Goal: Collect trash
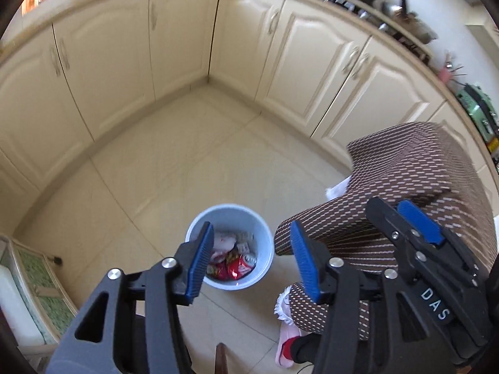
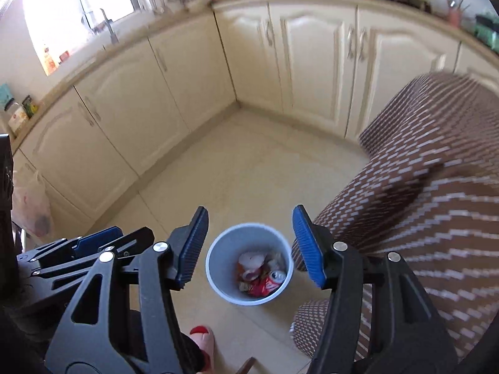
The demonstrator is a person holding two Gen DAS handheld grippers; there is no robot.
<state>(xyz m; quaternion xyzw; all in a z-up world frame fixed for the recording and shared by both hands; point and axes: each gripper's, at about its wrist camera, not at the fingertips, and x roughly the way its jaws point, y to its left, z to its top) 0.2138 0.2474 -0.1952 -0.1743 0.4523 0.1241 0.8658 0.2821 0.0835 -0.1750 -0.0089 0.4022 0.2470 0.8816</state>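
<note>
Trash bin (image 2: pixel 249 263) stands upright, mouth up, below both wide-open, empty tongs (image 2: pixel 249 246).

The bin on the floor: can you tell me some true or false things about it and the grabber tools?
1. The bin is empty. False: it holds trash, including a crushed red can.
2. The left tool is open and holds nothing. True.
3. The right tool is gripping the red can. False: it is open and empty, above the bin.
4. The bin stands on the tiled floor. True.
5. The cabinet doors are hanging open. False: they are all closed.
</note>
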